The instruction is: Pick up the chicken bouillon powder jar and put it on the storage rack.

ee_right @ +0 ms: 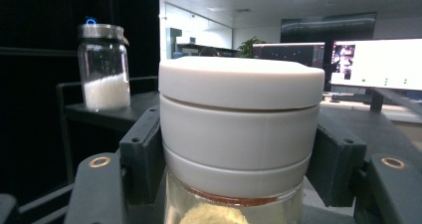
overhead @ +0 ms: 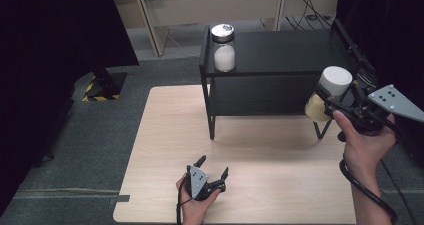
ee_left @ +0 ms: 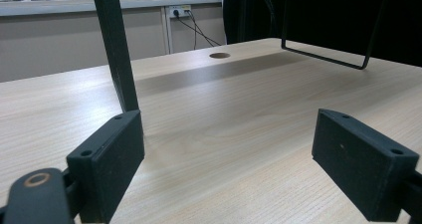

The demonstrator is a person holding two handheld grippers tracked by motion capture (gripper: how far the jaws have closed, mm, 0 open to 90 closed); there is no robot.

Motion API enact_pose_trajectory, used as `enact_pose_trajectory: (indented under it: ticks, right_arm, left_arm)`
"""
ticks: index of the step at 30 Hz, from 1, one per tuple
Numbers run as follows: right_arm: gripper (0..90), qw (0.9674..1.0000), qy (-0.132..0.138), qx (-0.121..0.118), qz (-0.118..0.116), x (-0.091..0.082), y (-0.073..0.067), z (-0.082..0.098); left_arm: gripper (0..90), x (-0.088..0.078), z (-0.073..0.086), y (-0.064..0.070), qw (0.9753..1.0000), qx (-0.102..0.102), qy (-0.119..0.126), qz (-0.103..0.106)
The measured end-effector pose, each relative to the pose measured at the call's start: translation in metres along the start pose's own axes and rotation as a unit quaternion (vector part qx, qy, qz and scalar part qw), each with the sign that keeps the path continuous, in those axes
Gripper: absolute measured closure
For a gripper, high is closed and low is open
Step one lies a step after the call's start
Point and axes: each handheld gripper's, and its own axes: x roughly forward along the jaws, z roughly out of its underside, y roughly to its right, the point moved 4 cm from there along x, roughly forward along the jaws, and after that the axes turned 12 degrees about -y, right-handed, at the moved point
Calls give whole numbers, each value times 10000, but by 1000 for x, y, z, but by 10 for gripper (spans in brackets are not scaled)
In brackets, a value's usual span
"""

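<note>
A pale wooden table takes up the middle of the high view, standing on grey carpet, and the left gripper view shows a round hole cut into its far part. On the far half of the table stands a black shelf, a flat top on thin metal legs; one of those legs rises just beyond the left jaw in the left gripper view. On the left end of the shelf top sits a glass jar with a silver lid, partly filled with white grains, upright and well apart from everything else. At the right end of the shelf, the right gripper is held up in the air by the person's right hand, its jaws pinching a second jar by its wide white lid. In the right gripper view both black pads press against the sides of that lid, and yellowish powder shows through the glass below. This jar hangs tilted just off the shelf's right edge, above the table and clear of it. The left gripper rests low near the table's front edge in the person's left hand, its jaws spread wide with only bare wood between them.
</note>
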Motion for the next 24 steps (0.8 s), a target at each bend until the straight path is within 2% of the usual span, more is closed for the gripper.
enact_pose_trajectory:
  ticks: [5,19,24]
  right_arm:
    - [343,10000,56,30,32,1,2,-13]
    - [343,10000,64,-5,56,7,1,-32]
    - [343,9999,67,-75,108,9,1,-46]
  left_arm:
    - [126,0,0,0,10000,8,5,1]
    - [126,0,0,0,10000,22,8,5]
    - [126,0,0,0,10000,18,8,1]
